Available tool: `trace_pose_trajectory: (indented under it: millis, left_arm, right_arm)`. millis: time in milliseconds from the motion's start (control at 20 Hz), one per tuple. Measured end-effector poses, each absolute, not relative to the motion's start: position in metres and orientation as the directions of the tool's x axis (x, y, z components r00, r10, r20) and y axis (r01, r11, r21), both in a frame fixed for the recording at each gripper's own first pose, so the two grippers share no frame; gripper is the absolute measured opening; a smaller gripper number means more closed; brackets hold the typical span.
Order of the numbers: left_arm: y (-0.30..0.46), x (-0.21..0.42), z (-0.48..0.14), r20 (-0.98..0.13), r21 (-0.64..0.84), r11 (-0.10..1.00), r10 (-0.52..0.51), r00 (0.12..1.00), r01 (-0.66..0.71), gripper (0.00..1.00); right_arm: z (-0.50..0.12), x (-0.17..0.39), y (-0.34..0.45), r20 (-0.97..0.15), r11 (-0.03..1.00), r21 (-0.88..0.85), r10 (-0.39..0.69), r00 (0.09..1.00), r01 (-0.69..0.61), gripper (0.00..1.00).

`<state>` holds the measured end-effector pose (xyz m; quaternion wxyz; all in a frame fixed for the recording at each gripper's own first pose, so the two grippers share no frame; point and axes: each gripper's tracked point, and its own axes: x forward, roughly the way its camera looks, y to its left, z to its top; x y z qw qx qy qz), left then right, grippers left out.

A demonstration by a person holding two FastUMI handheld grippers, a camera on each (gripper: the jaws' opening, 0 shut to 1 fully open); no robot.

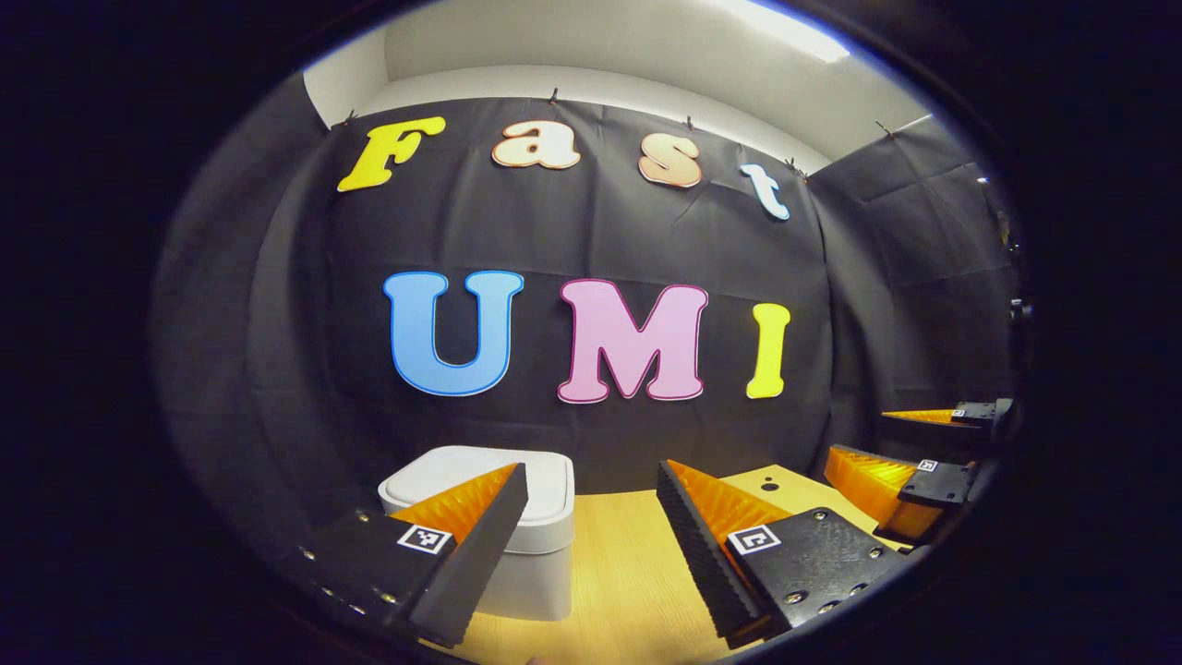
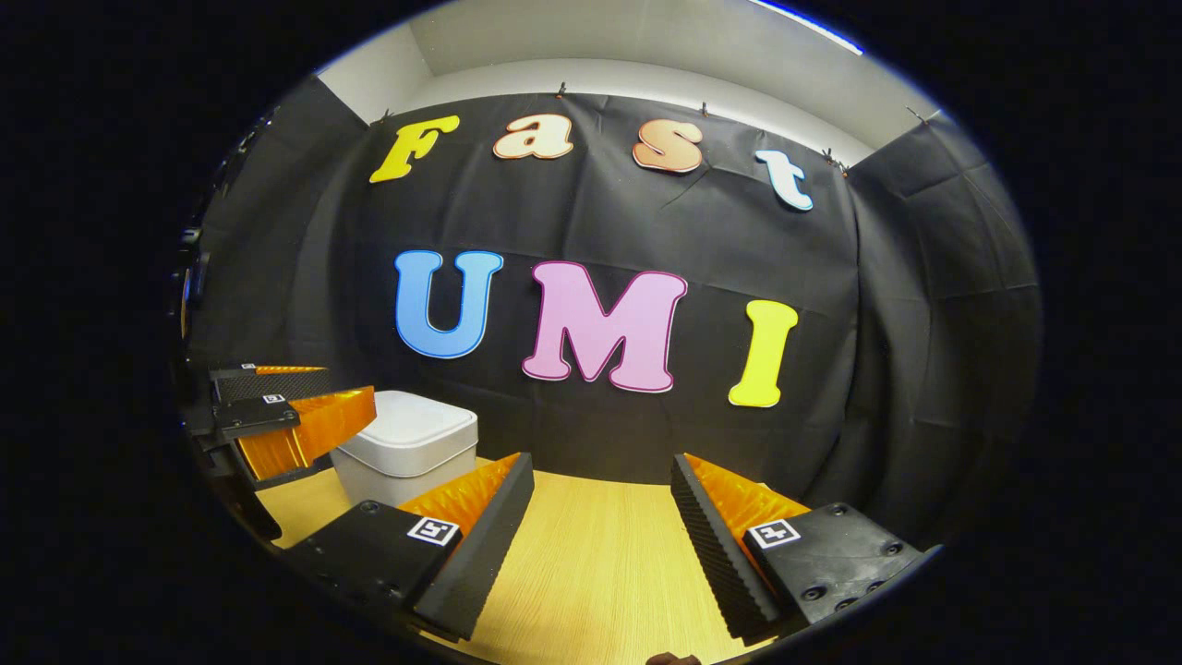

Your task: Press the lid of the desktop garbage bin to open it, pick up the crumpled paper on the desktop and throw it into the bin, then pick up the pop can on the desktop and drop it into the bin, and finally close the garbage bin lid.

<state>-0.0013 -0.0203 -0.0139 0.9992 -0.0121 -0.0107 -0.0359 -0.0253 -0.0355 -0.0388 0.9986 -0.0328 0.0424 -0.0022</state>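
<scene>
L gripper (image 1: pixel 591 503) has its jaws wide apart w/ nothing between them, hovering over the desk (image 1: pixel 628 563); the bin (image 1: pixel 517 545) sits upright at its 11 o'clock, partly behind the L finger, lid (image 1: pixel 480 471) down flat, long side running roughly L-R across the view. R gripper (image 2: pixel 600 494) is likewise spread wide and holding nothing, w/ the bin (image 2: pixel 406 453) at its 10 o'clock, well apart from the fingers, lid (image 2: pixel 416 425) closed. In left gripper view the R gripper (image 1: pixel 910 453) shows at 3 o'clock, fingers parted; in right gripper view the L gripper (image 2: pixel 295 406) shows at 9 o'clock, just beside the bin.
</scene>
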Motion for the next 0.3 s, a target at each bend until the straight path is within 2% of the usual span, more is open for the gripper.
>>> trace_pose_trajectory:
  millis: [300]
  left_arm:
    - [-0.0268, -0.0054, -0.012, 0.033, 0.006, 0.996, -0.092, 0.995, 0.092, 0.93]
  right_arm:
    - [-0.0377, -0.032, -0.0422, -0.085, 0.998, -0.061, -0.025, 0.996, 0.02, 0.97]
